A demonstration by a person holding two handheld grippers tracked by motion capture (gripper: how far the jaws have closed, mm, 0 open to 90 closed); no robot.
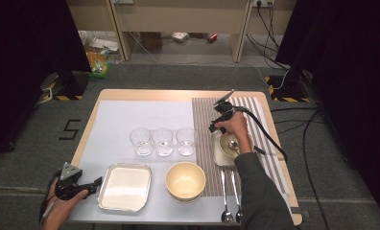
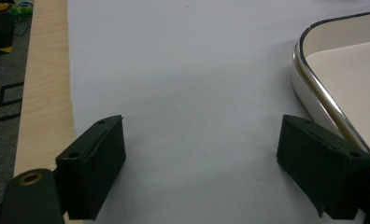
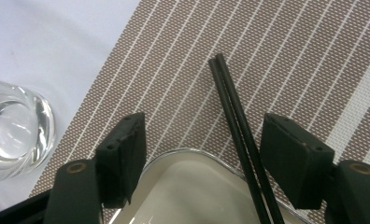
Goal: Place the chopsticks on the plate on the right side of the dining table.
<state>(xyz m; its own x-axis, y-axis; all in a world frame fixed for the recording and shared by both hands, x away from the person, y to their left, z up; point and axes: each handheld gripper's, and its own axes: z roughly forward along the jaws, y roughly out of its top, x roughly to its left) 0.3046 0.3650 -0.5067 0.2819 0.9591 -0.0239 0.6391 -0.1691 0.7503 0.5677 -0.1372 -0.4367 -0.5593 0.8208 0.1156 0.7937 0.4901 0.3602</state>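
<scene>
- Where the right gripper (image 3: 204, 158) hovers over the striped placemat (image 3: 286, 56), its fingers spread wide, gripping nothing, astride two black chopsticks (image 3: 237, 126) resting on one small dish (image 3: 192, 191).
- Left gripper (image 2: 202, 168): fingers wide apart, empty, beside one tray (image 2: 342, 70).
- Tabletop (image 1: 130, 94): three glasses (image 1: 162, 141), one bowl (image 1: 185, 180), two spoons (image 1: 230, 201).

The surface (image 1: 178, 95) shows pale wood with a matt grain at its bare edge, under a smooth, matt sheet (image 2: 188, 84) of pale grey (paper or plastic, hard to tell). The placemat (image 3: 286, 56) is a coarse woven cloth, brown with white stripes. The chopsticks (image 3: 237, 126) look like smooth black plastic with a faint sheen. The small tray (image 3: 197, 186) has a glossy metal rim and a cream, satin inside; the large tray (image 2: 323, 100) matches it. The glass (image 3: 12, 126) is clear and shiny. Both sets of tongs are matt black plastic.
</scene>
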